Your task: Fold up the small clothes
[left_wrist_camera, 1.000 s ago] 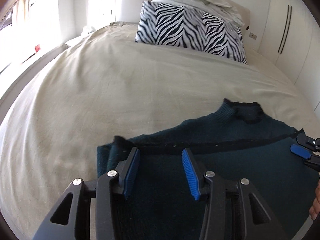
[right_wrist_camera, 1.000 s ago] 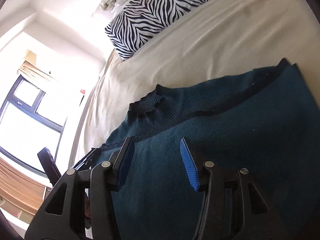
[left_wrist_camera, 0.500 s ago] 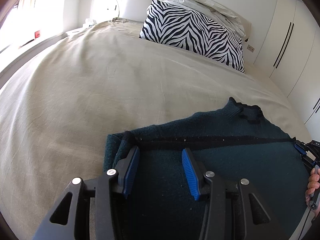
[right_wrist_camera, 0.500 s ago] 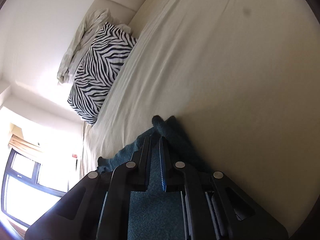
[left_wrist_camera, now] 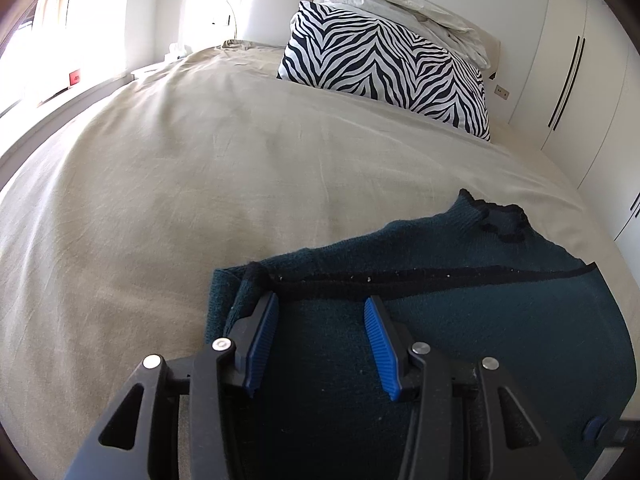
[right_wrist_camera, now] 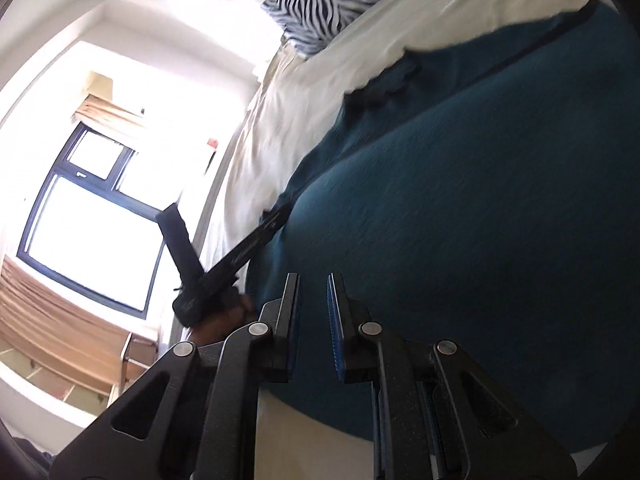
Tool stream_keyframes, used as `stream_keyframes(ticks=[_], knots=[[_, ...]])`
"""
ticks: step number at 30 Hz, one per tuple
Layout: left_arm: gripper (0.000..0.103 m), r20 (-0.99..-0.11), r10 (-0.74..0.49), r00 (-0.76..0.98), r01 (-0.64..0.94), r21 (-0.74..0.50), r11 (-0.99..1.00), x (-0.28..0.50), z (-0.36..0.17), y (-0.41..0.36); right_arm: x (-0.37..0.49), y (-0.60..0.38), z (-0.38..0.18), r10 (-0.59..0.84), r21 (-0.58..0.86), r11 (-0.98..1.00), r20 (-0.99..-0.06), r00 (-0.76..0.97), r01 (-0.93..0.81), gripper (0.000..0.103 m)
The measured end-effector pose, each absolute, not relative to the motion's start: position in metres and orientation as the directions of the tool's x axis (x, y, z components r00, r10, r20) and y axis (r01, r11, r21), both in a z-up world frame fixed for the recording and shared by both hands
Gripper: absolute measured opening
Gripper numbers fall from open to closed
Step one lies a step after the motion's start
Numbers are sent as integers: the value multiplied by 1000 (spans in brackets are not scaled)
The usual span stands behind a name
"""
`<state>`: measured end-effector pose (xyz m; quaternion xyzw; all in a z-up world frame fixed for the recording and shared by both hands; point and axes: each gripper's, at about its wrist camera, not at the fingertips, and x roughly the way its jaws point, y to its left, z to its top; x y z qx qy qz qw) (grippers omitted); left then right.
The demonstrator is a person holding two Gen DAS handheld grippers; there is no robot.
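A dark teal knit sweater [left_wrist_camera: 460, 320] with black trim lies folded on the beige bed [left_wrist_camera: 200, 184], its collar [left_wrist_camera: 500, 220] toward the right. My left gripper [left_wrist_camera: 320, 336] is open and empty, its blue pads just above the sweater's left folded edge. In the right wrist view the sweater [right_wrist_camera: 480, 208] fills the right side. My right gripper [right_wrist_camera: 312, 320] hovers over the sweater's near edge with its jaws a narrow gap apart and nothing between them. The left gripper's body [right_wrist_camera: 224, 268] shows in that view, held by a hand.
A zebra-striped pillow [left_wrist_camera: 384, 68] and crumpled white bedding [left_wrist_camera: 404, 4] lie at the headboard. White wardrobe doors [left_wrist_camera: 580, 80] stand to the right. A large window [right_wrist_camera: 88, 240] and a wooden chair [right_wrist_camera: 60, 340] are on the left side of the room.
My right gripper let go of the sweater's corner, swung back over the near edge and opened slightly. My left gripper stayed open over the left edge, its view tilting a little.
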<state>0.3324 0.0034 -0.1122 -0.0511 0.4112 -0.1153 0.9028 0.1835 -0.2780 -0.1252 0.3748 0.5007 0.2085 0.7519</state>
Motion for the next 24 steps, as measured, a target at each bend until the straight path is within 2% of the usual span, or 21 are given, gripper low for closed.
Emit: stream_keyframes(ticks=[3, 7, 11, 17, 20, 23, 24], knots=[[48, -729, -252, 637, 167, -188, 968, 331, -112, 3, 168, -265, -149, 667, 737, 669, -652, 361, 95, 13], [48, -726, -252, 640, 168, -188, 968, 331, -112, 3, 145, -312, -156, 661, 787, 595, -595, 457, 165, 13], [48, -726, -250, 641, 167, -185, 968, 331, -112, 3, 117, -387, -154, 553, 786, 560, -590, 589, 261, 12], [48, -728, -235, 644, 167, -166, 972, 329, -112, 1, 64, -474, -130, 312, 707, 585, -649, 694, 399, 13], [49, -741, -230, 631, 164, -162, 973, 330, -108, 0, 46, -480, -109, 260, 679, 609, -659, 706, 410, 24], [51, -769, -172, 616, 121, -124, 985, 314, -92, -2, 49, -465, -84, 295, 681, 648, -638, 711, 342, 36], [52, -770, -165, 616, 117, -118, 986, 301, -85, -4, 54, -451, -76, 317, 686, 656, -628, 711, 313, 47]])
